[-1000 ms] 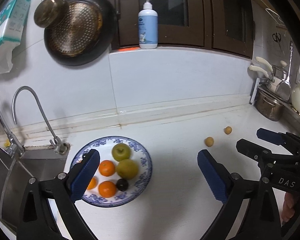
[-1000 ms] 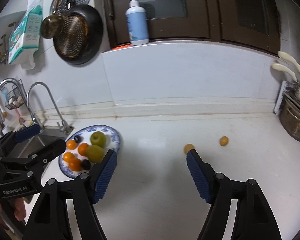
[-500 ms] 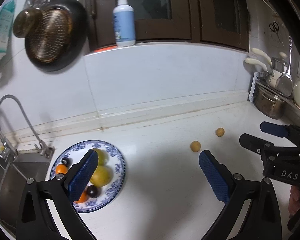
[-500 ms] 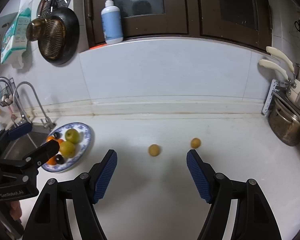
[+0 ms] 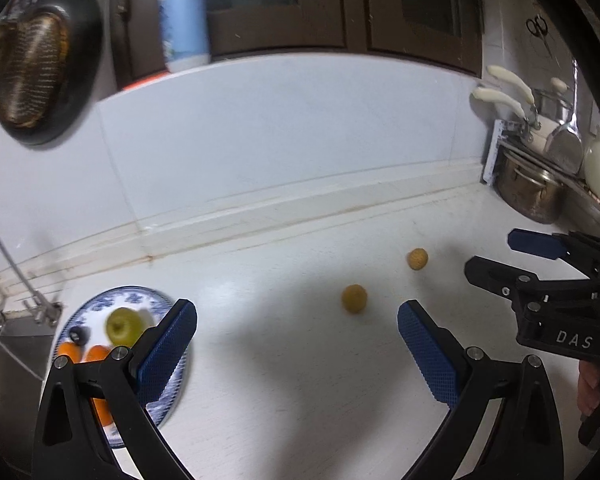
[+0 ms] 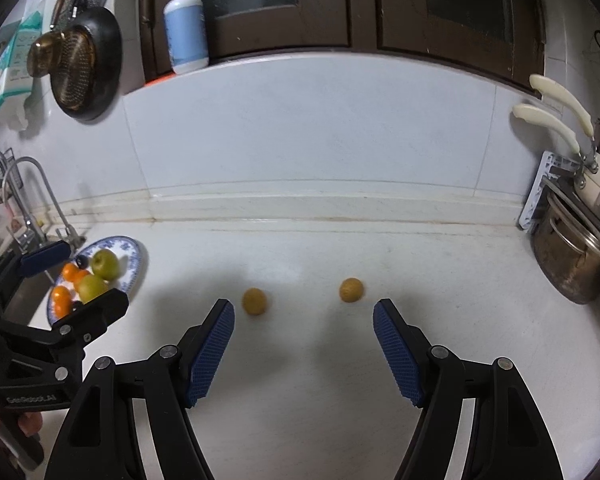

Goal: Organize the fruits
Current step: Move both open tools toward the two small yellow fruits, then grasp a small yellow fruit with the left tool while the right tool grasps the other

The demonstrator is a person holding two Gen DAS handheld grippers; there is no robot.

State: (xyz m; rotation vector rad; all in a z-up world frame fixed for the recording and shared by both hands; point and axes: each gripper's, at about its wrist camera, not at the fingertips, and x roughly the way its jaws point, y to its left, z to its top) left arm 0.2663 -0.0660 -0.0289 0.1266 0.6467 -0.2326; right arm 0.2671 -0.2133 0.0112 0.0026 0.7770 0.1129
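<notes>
Two small yellow-brown fruits lie loose on the white counter: the nearer one (image 5: pixel 354 299) (image 6: pixel 254 301) and the farther one (image 5: pixel 417 259) (image 6: pixel 351 289). A blue-patterned plate (image 5: pixel 140 296) (image 6: pixel 134 264) at the left holds green apples (image 6: pixel 105 264), oranges (image 6: pixel 71 272) and a dark fruit. My left gripper (image 5: pixel 296 344) is open and empty, just short of the nearer loose fruit. My right gripper (image 6: pixel 303 344) is open and empty, with both loose fruits just beyond its fingertips. Each gripper shows in the other's view, the right one (image 5: pixel 496 258) and the left one (image 6: pixel 76 276).
A sink and tap (image 6: pixel 40 200) lie left of the plate. A steel pot (image 6: pixel 572 264) and a utensil rack stand at the right. A pan (image 6: pixel 84 64) hangs on the wall, and a soap bottle (image 6: pixel 186 28) stands on the ledge.
Both grippers have swung to the right, away from the plate and toward the two loose fruits. Both stay open and empty.
</notes>
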